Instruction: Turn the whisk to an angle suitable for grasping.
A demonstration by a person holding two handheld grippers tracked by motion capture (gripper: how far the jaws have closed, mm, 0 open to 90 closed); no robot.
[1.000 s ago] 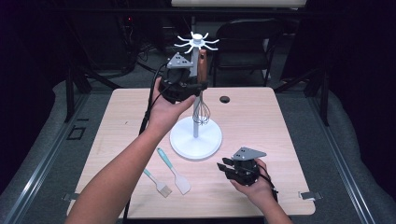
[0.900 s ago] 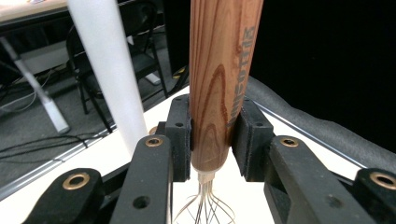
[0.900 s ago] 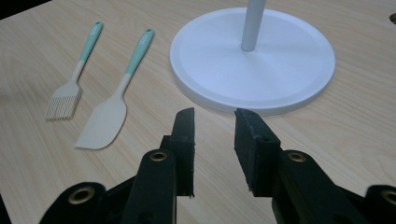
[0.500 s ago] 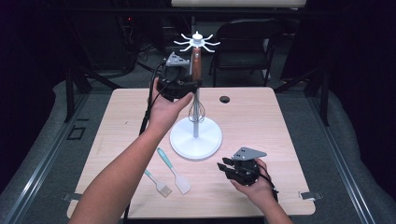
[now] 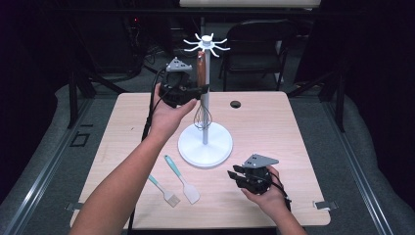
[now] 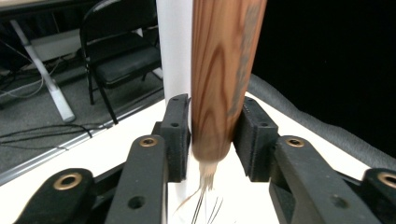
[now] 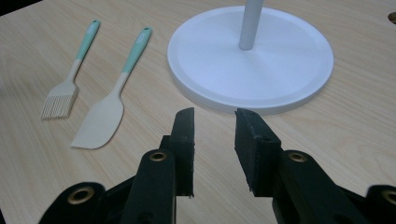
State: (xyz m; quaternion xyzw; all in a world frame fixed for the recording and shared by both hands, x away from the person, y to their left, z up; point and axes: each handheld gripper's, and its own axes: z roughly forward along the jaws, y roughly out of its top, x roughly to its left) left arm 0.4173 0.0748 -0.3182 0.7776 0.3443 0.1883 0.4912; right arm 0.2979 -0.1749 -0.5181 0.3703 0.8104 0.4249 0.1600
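Observation:
A white utensil stand (image 5: 205, 145) with a hooked crown rises from the middle of the table. A whisk with a wooden handle (image 5: 201, 68) hangs beside its pole, wires down. My left gripper (image 5: 197, 91) is raised to the handle. In the left gripper view the handle (image 6: 219, 79) sits between the jaws of my left gripper (image 6: 215, 105), which have just been opening; a gap shows at the right pad. My right gripper (image 5: 233, 176) rests low at the table's near right. Its jaws (image 7: 215, 116) stand apart with nothing between them, facing the stand's base (image 7: 280, 60).
A teal-handled spatula (image 5: 181, 178) and a teal-handled brush (image 5: 162, 188) lie on the table left of the right gripper, also seen as spatula (image 7: 108, 106) and brush (image 7: 70, 79). A black grommet (image 5: 235, 104) sits near the far edge. A folding chair (image 5: 259, 46) stands behind.
The left gripper has sunk a little beside the pole, and its jaws now stand wider around the whisk handle. The stand's crown looks steadier. The right hand has not moved.

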